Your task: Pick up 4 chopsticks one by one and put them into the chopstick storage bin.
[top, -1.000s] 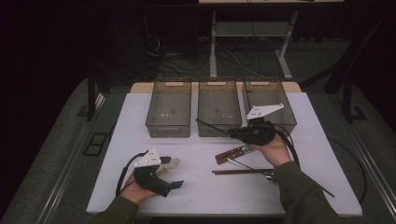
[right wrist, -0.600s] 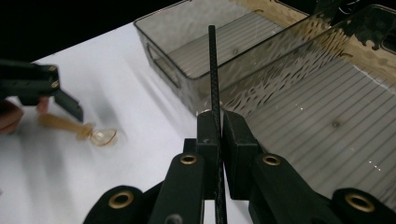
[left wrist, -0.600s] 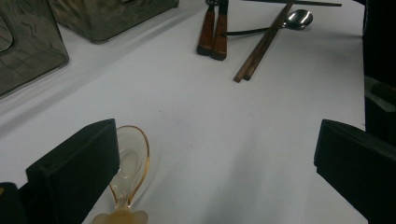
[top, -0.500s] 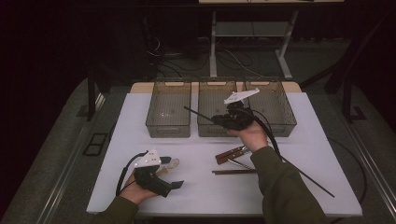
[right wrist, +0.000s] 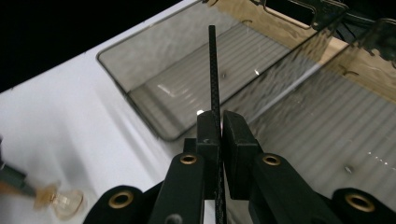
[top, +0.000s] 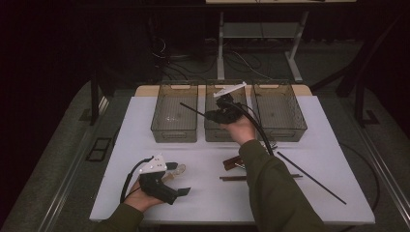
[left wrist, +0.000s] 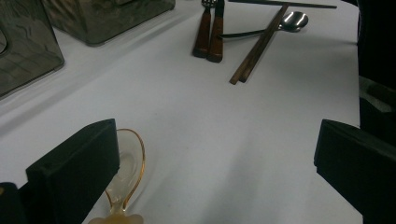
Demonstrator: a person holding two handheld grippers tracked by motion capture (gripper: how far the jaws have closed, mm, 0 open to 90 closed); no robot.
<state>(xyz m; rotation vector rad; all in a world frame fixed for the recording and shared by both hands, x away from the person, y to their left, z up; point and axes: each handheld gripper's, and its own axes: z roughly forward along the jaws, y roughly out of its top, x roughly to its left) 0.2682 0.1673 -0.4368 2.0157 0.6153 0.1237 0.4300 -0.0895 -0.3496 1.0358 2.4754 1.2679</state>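
Chopstick (right wrist: 214,70), thin and black, is what we clench in our right gripper (right wrist: 220,128) above the middle bin (top: 212,135); our left gripper (left wrist: 215,154) rests released, near left.

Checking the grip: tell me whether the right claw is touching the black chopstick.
Touching. The right gripper view shows the right claw with both jaws pressed against the black chopstick, no gap either side.

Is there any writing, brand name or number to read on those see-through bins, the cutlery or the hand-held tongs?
None: no word, number or sign can be read anywhere.
The three clear smoky plastic bins are unmarked.
The thin black rod clamped in the right tongs is plain.
The brown-handled cutlery and brown wooden chopsticks bear no lettering.
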